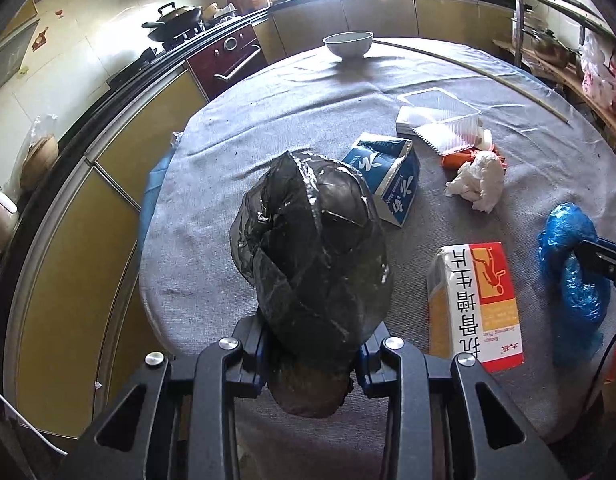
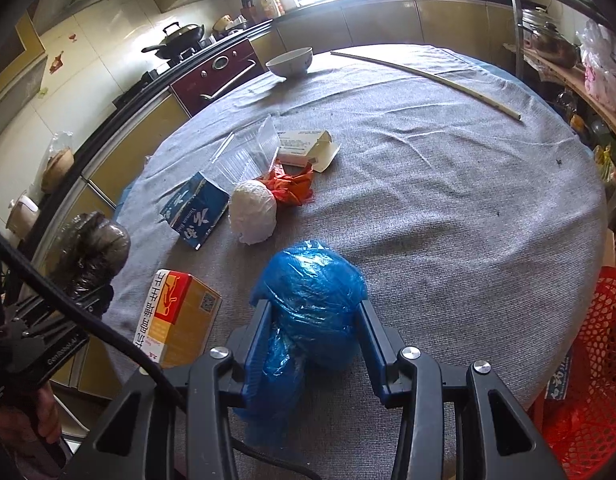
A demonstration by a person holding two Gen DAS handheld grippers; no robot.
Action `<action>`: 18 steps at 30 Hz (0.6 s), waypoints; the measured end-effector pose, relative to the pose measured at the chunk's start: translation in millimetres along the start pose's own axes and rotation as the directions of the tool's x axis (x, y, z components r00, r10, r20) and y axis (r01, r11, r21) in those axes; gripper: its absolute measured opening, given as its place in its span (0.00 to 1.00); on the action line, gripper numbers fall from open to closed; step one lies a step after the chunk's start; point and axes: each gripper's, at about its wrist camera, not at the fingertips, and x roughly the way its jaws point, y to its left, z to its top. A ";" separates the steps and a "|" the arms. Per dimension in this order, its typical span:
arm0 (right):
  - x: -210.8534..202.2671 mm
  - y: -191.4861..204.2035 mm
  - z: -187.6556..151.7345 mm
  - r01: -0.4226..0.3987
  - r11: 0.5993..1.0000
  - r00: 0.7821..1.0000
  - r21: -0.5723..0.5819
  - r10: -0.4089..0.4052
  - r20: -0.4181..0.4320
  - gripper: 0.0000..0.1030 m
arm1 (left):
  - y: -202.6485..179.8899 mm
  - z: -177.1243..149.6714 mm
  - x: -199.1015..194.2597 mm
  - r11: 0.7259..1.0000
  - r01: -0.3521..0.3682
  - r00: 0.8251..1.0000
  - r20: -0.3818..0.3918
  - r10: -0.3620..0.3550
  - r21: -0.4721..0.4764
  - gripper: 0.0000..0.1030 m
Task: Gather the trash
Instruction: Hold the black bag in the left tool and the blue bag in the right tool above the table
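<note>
Left wrist view first: the round worktop point(image 1: 267, 128) fills the frame under a grey cloth, in a kitchen with yellow cabinets point(image 1: 119, 184), a dark red oven point(image 1: 227, 56) and a wok point(image 1: 175, 20) on the stove. Up close, the left gripper point(image 1: 314, 344) is partly closed around a crumpled black plastic bag point(image 1: 312, 248), fingers pressing it from both sides, and the bag bulges up and over them so its lower end is hard to read. Over on the right wrist view, the right gripper point(image 2: 314, 332) is narrowed onto a scrunched blue plastic bag point(image 2: 312, 292), pads against its sides; whether either bag is lifted clear of the cloth, I cannot tell.

Still lying on the worktop: a red-and-yellow medicine box point(image 1: 476, 304) between the two grippers, a blue carton point(image 1: 388, 180) beyond the black bag, a clear plastic tray point(image 1: 440, 116), a white box point(image 2: 308, 150) with its flap open, a wad of white paper point(image 1: 478, 180) touching an orange wrapper point(image 2: 291, 186). Farther back there's a white bowl point(image 1: 348, 44) near the far edge, and a long pale stick point(image 2: 428, 80) across the right rear.

At the right edge of the right wrist view a red mesh basket point(image 2: 596, 340) sits below the worktop rim, cut off by the frame. A hand point(image 2: 47, 416) on the left gripper's handle shows at the lower left, mostly hidden.
</note>
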 end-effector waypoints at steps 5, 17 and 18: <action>1.3 -2.2 0.6 -0.012 1.000 1.000 0.005 0.012 -0.001 0.45 | 0.6 0.5 6.3 1.000 -0.006 1.000 -0.017 0.006 0.001 0.35; 4.6 0.0 2.6 -0.007 1.000 1.000 -0.007 0.007 -0.008 0.45 | 6.8 -0.1 19.5 0.999 0.045 0.997 -0.058 -0.046 -0.027 0.36; 4.9 0.6 2.9 -0.006 1.000 1.000 -0.010 0.006 -0.010 0.45 | 9.2 -0.4 22.4 0.997 0.069 0.995 -0.069 -0.072 -0.040 0.36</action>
